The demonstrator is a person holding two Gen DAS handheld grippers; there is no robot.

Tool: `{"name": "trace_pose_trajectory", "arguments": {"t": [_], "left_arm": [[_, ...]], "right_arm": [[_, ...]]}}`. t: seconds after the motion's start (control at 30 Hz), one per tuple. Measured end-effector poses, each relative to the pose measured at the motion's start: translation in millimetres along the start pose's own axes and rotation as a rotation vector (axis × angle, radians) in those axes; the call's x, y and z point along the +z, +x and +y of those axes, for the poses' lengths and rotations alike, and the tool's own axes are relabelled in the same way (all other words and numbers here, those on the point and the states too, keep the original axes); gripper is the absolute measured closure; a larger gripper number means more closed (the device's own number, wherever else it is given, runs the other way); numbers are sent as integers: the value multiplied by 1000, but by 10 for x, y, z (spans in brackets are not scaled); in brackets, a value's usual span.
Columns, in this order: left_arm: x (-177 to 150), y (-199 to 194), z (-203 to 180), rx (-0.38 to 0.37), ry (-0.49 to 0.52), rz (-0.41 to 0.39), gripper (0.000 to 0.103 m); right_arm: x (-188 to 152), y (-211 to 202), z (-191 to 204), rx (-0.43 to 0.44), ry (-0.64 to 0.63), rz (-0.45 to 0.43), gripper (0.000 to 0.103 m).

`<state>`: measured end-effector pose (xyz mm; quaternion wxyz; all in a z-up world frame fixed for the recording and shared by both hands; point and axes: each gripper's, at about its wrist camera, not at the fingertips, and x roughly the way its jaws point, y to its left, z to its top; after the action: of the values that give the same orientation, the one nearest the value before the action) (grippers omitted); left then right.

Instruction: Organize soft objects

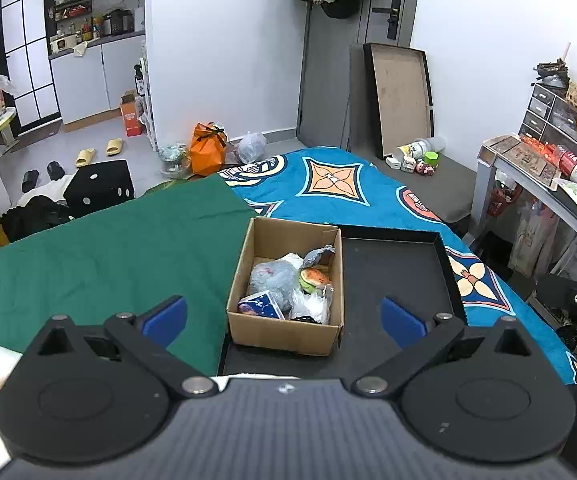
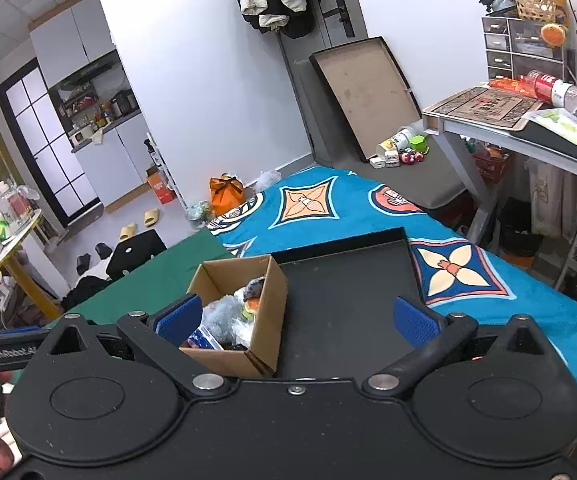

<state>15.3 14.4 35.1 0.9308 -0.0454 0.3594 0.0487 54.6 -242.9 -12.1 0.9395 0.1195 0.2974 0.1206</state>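
Note:
A small cardboard box (image 1: 284, 334) stands in the left part of a black tray (image 1: 396, 268) on the bed. It holds several soft objects: a grey plush (image 1: 274, 278), a burger toy (image 1: 314, 278), a blue packet (image 1: 260, 305) and clear plastic bags (image 1: 312, 306). My left gripper (image 1: 284, 318) is open and empty, above the box's near edge. My right gripper (image 2: 296, 322) is open and empty, just right of the box (image 2: 264, 328) and over the tray (image 2: 348, 300). The plush (image 2: 222, 316) and burger toy (image 2: 251, 307) show there too.
A green cloth (image 1: 108, 256) lies left of the tray and a blue patterned blanket (image 1: 336, 184) behind and right of it. A desk (image 2: 528, 128) with clutter stands at the right. An orange bag (image 1: 207, 152), slippers and a black stool (image 1: 100, 188) are on the floor beyond.

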Motion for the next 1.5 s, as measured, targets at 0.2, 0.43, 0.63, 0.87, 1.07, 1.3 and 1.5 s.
{"name": "trace_pose_trajectory", "arguments": {"t": [0.2,0.43,0.63,0.87,1.07,1.3,1.5], "left_arm": [[-68,-185,35,6,4,-11,1],[-153,-370,17,-2,21,-21,1],[-236,-486,-34,3,34,-35,1],[-318,-557,-63,4,36,-41,1],[-359,-591,-68,6,37,-45,1],[-407,-621,-98,3,45,-47,1],[-433,-622,-111,-9,45,-40,1]], "right_arm": [[-53,-147,2,-1,-26,22,0],[-110,-295,12,-4,-49,23,0],[-157,-411,3,-6,-62,22,0],[-223,-491,-24,-6,-76,29,0],[-257,-550,-32,-12,-77,27,0],[-302,-581,-60,-15,-71,37,0],[-339,-580,-86,-20,-65,52,0]]}}
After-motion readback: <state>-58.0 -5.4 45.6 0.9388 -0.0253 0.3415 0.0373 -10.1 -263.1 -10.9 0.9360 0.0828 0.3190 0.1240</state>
